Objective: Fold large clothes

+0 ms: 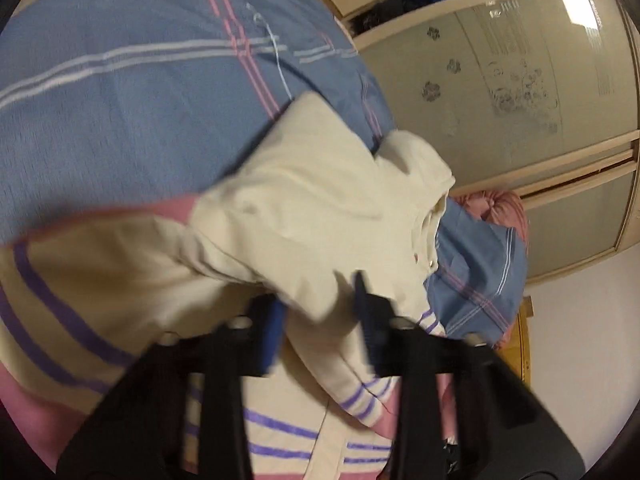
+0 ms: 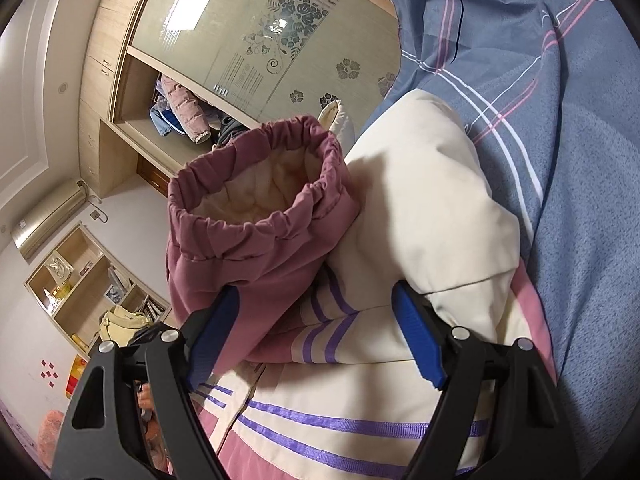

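A cream and pink padded jacket [image 1: 312,200] with purple stripes lies on the bed; it also shows in the right wrist view [image 2: 424,208]. Its pink sleeve with an elastic cuff [image 2: 260,184] is folded over the body and points up. My left gripper [image 1: 320,312] is open just above the cream fabric near the collar, and the view is blurred. My right gripper [image 2: 316,312] is open, its blue pads on either side of the sleeve base and striped fabric, not closed on them.
A blue bedsheet [image 1: 120,100] with pink and white lines covers the bed [image 2: 580,160]. A wardrobe with frosted sliding doors [image 1: 500,100] stands beside it, with clothes on an open shelf [image 2: 184,116]. Wall shelves [image 2: 80,280] are at lower left.
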Available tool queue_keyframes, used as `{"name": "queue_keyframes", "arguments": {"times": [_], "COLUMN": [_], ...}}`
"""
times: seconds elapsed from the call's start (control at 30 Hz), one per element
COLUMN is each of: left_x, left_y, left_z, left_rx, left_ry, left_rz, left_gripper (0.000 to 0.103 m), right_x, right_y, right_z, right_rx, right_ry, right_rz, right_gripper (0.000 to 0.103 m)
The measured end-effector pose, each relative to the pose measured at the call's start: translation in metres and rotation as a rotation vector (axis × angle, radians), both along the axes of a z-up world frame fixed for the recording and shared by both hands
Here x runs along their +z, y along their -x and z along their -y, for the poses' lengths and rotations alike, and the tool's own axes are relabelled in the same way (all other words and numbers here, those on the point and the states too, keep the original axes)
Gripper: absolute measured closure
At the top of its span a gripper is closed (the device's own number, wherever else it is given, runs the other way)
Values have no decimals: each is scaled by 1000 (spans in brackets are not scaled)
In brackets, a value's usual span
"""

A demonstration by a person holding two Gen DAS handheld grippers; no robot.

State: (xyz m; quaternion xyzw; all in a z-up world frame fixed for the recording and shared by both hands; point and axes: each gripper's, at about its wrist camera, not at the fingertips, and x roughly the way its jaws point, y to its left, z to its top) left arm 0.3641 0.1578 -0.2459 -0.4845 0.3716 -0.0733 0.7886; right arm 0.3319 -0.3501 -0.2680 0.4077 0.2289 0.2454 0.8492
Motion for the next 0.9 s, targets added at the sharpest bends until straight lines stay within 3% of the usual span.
{"name": "queue_keyframes", "arguments": {"times": [0.1,0.2,0.27,0.37,0.43,0.5,0.57,0.63,0.73,0.9], "left_x": [-1,-3,-15,-27,-16,3,28,48,67,53], "left_y": [0,11,16,20,28,42,57,69,65,49], "left_z": [-23,-55,-75,-76,-70,-59,-40,-20,37,139], "left_rx": [58,182,249,223,208,208,194,136,-89,-430], "left_ry": [41,2,3,27,14,-6,-54,-105,-123,-159], "left_rz": [34,60,30,15,41,78,137,188,220,142], "left_gripper": [91,92,92,91,86,68,61,59,58,58], "right_x": [-1,-1,-1,-1,-2,-2,-2,-2,-1,-2], "right_y": [1,2,2,1,2,2,2,2,2,3], "right_z": [0,0,0,-1,-1,-1,-1,-2,-2,-2], "right_rx": [3,4,4,3,3,2,2,2,0,1], "right_ry": [-8,-12,-13,-7,-9,-9,-8,-7,-1,-7], "right_rz": [4,6,6,5,5,5,5,4,3,5], "right_gripper": [22,22,22,22,22,22,22,22,22,22]}}
